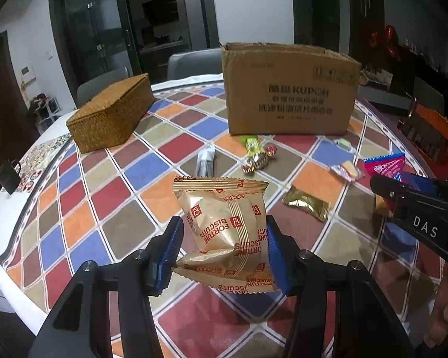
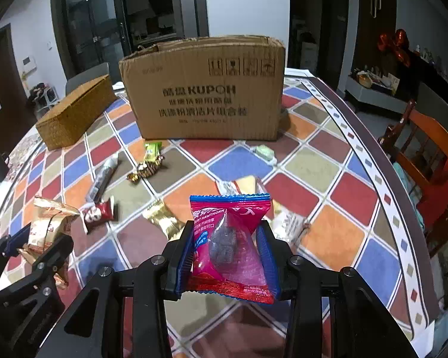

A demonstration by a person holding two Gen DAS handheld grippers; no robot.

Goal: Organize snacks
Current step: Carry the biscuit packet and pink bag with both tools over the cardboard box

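My left gripper (image 1: 224,238) is shut on two gold Fortune Biscuits packets (image 1: 224,223) and holds them above the table. It also shows at the left of the right wrist view (image 2: 35,241). My right gripper (image 2: 227,250) is shut on a pink hawthorn snack packet (image 2: 230,238), also lifted. It shows at the right of the left wrist view (image 1: 382,188). An open cardboard box (image 1: 289,89) (image 2: 206,89) stands at the back of the table. A closed woven wicker box (image 1: 110,113) (image 2: 74,113) lies to its left.
Loose snacks lie on the checkered tablecloth (image 2: 343,191): a green packet (image 2: 150,152), a gold-foil candy (image 2: 146,170), a grey stick (image 2: 103,179), a red packet (image 2: 100,211), a gold packet (image 1: 306,203), a pale green candy (image 2: 264,152). A wooden chair (image 2: 427,149) stands at the right.
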